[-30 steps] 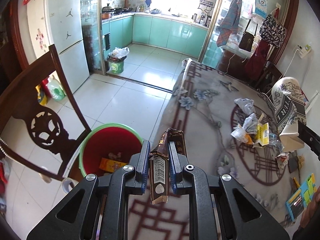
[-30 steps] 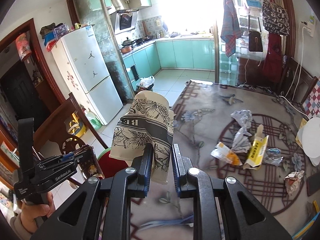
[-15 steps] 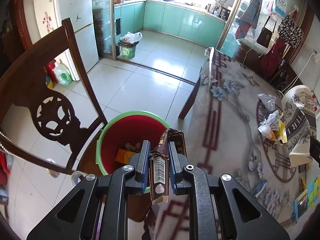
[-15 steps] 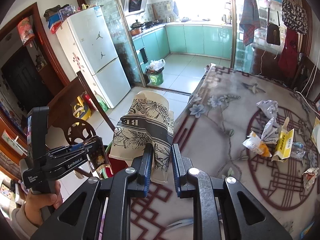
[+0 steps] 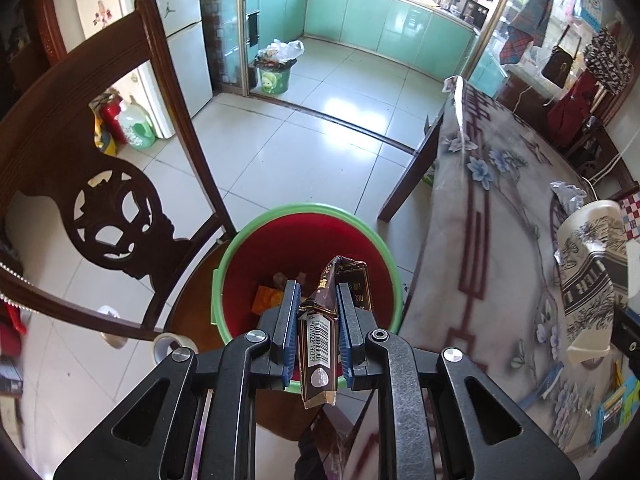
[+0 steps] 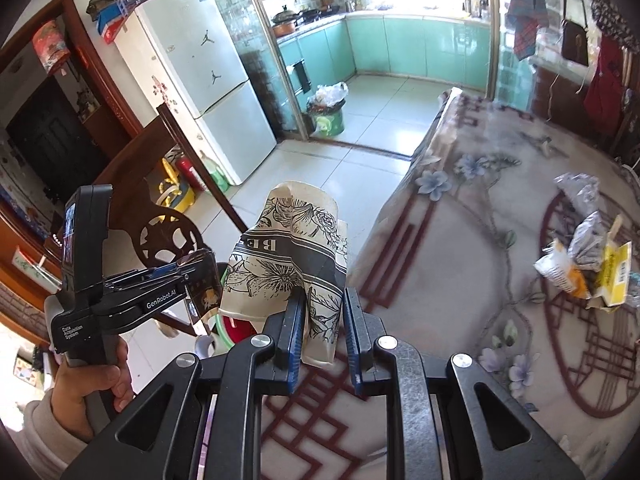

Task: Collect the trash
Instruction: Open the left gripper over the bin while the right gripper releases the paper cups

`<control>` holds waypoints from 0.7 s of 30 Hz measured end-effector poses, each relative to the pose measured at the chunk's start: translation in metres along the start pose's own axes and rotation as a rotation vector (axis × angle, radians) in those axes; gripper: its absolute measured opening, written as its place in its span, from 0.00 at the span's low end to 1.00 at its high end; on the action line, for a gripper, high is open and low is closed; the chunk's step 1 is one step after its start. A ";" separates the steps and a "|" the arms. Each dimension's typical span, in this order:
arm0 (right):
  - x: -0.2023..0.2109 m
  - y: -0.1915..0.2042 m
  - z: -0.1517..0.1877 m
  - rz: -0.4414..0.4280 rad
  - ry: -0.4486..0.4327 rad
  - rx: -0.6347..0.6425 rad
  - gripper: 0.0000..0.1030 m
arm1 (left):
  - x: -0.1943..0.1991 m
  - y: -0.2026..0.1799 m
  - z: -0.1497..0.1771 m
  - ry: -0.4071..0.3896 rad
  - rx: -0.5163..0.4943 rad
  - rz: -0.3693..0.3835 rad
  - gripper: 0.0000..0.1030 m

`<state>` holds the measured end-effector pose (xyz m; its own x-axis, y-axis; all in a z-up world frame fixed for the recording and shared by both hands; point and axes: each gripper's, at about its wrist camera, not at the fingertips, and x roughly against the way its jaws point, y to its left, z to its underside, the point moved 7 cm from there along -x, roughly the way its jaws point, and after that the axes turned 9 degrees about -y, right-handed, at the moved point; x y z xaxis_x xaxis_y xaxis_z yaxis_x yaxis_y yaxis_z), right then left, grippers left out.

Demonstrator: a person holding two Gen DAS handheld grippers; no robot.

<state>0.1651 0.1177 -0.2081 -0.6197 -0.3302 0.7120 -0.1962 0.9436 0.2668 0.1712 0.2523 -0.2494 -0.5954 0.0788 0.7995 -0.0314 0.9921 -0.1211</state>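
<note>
Both tools are clamped on rubbish. Left tool (image 5: 317,334) pinches a crushed brown cigarette pack (image 5: 324,332) between its blue pads, the barcode end hanging toward the camera and the crumpled top sticking out past the fingertips. It points steeply down, right above the red bin (image 5: 308,248) with the green rim, which seems the reason for the angle: letting go from here should drop the pack straight in. An orange scrap and some small bits lie at the bottom of the bin.

Right tool (image 6: 319,322) grips a squashed paper cup (image 6: 288,256) printed with black flowers, held by its lower edge so the bulk of it stands up beyond the fingers. From that side, the left tool and the hand (image 6: 90,384) holding it show just to the left, with the bin's rim peeking out below the cup. I judge the cup is next in line for the bin, waiting beside the table's edge.

A carved dark wooden chair (image 5: 108,216) stands close against the bin, which narrows the way in from that side. The table (image 6: 452,280), covered by a flowered cloth, carries more to collect: a heap of crumpled wrappers (image 6: 576,256) and a yellow carton (image 6: 614,276) lie well apart from both tools.

Farther off, past the tiled floor, a small green bin (image 5: 276,76) stuffed with bags sits at the kitchen doorway, beside a white fridge (image 6: 200,76).
</note>
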 end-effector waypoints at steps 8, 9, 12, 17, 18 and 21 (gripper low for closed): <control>-0.074 0.014 0.013 -0.054 0.131 0.019 0.16 | -0.020 0.024 0.004 0.038 0.054 -0.021 0.16; -0.081 0.017 0.014 -0.054 0.143 0.029 0.16 | -0.022 0.026 0.004 0.041 0.057 -0.024 0.16; -0.096 0.023 0.017 -0.063 0.165 0.043 0.16 | -0.028 0.034 0.006 0.054 0.070 -0.031 0.16; -0.110 0.023 0.020 -0.049 0.180 0.059 0.16 | -0.033 0.039 0.007 0.063 0.079 -0.044 0.16; -0.111 0.023 0.022 -0.048 0.184 0.059 0.16 | -0.034 0.040 0.007 0.064 0.078 -0.046 0.16; -0.114 0.024 0.022 -0.060 0.182 0.041 0.17 | -0.037 0.042 0.006 0.064 0.073 -0.058 0.17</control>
<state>0.2142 0.1784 -0.2973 -0.4593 -0.3818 0.8020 -0.2615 0.9210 0.2887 0.1868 0.2905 -0.2872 -0.5385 0.0294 0.8421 -0.1246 0.9856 -0.1141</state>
